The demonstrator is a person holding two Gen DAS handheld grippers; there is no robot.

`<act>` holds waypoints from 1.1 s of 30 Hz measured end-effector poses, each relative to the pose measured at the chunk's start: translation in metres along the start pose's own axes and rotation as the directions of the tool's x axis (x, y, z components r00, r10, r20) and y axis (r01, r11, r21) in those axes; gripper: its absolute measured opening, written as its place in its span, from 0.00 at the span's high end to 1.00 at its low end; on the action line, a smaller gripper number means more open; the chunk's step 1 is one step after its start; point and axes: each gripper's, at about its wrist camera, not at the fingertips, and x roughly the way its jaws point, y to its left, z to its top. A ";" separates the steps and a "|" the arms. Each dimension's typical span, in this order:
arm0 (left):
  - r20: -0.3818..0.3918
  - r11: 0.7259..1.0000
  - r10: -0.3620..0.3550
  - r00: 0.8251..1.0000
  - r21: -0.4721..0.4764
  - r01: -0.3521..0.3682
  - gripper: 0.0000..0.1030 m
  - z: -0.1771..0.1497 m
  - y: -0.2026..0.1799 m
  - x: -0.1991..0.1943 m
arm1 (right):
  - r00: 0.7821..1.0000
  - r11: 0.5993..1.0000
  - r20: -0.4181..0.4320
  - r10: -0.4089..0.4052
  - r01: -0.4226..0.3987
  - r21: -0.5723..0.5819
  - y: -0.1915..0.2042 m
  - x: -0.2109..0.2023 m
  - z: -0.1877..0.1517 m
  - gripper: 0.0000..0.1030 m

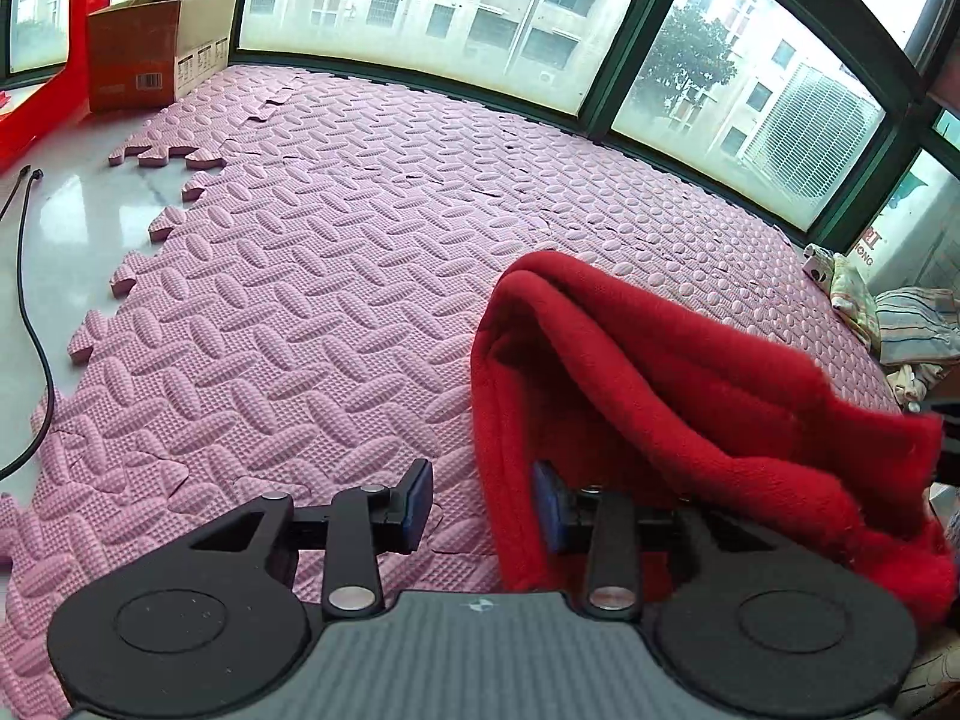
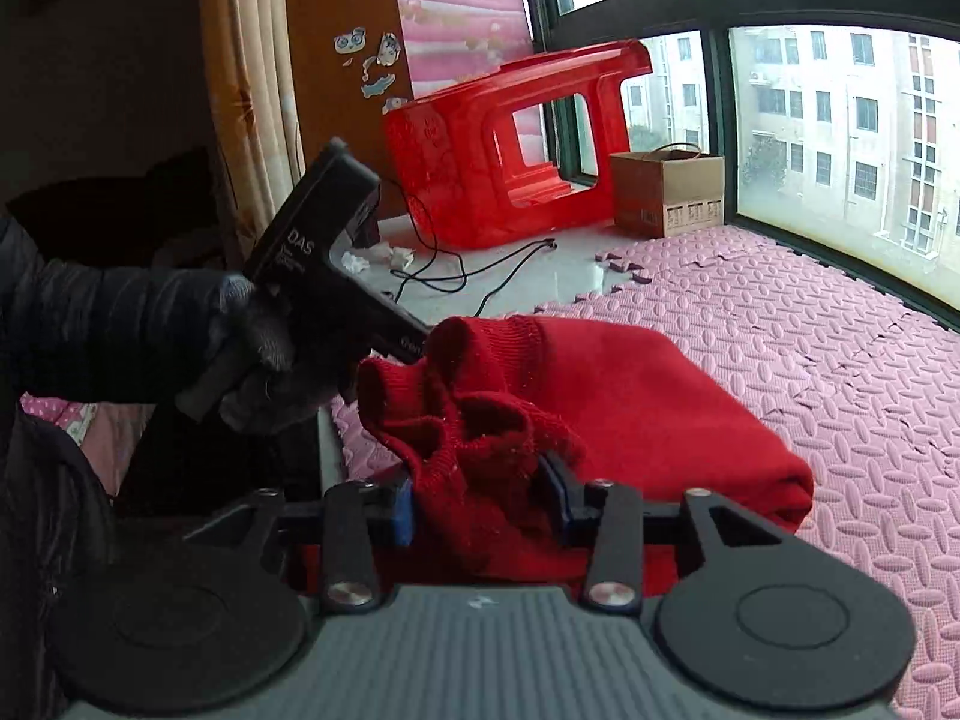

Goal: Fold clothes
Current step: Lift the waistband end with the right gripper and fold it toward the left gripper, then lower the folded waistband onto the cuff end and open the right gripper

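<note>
A red knitted sweater [image 1: 660, 396] lies bunched on the pink foam mat [image 1: 336, 276]. In the left wrist view my left gripper [image 1: 483, 507] is open; the sweater's edge hangs between its jaws and drapes over the right finger [image 1: 549, 507]. In the right wrist view the sweater [image 2: 630, 408] is folded over on the mat [image 2: 840, 360], and my right gripper [image 2: 483, 510] is open with bunched red cloth between its blue pads. The left gripper's black body [image 2: 324, 258], held in a gloved hand, sits at the sweater's left end.
A cardboard box [image 1: 156, 48] and a red plastic stool [image 2: 498, 144] stand by the window at the mat's far left. A black cable [image 1: 30, 312] lies on the white floor. A pile of other clothes [image 1: 888, 324] lies at the mat's right edge.
</note>
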 end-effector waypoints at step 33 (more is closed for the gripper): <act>0.087 0.974 -0.221 0.971 0.070 0.216 0.93 0.008 -0.035 -0.061 | 0.991 0.991 -0.019 -0.131 0.131 -0.020 0.033 -0.011 0.026 0.94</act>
